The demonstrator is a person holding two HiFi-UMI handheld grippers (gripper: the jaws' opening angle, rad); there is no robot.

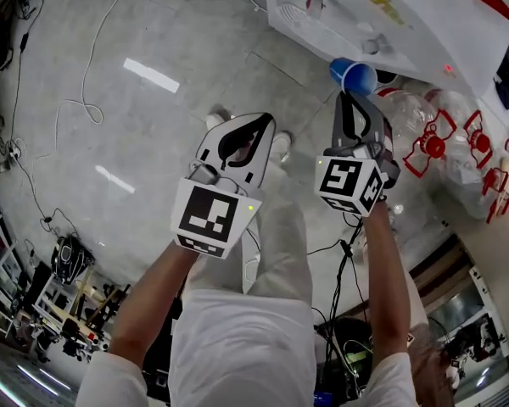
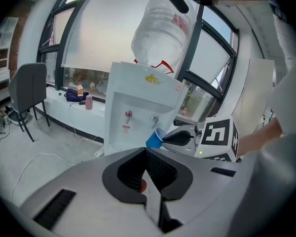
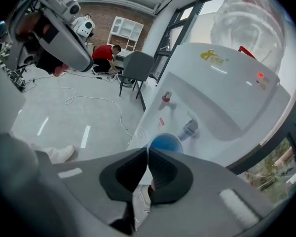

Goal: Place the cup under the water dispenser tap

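Note:
A blue cup (image 1: 353, 76) hangs in front of the white water dispenser (image 1: 424, 15), with my right gripper (image 1: 346, 98) shut on its rim. In the right gripper view the cup (image 3: 165, 143) sits just below the grey tap (image 3: 190, 128), and the red tap (image 3: 166, 98) is to its upper left. My left gripper (image 1: 265, 119) is shut and holds nothing, level with the right one and to its left. In the left gripper view the cup (image 2: 155, 138) shows ahead of the dispenser's recess, gripped by the right gripper (image 2: 164, 140).
Several empty water jugs with red handles (image 1: 433, 134) lie on the floor right of the dispenser. A large bottle (image 2: 160, 28) tops the dispenser. Cables (image 1: 85, 100) trail over the grey floor. A grey chair (image 2: 27, 90) stands by the window, and a person in red (image 3: 106, 53) crouches farther off.

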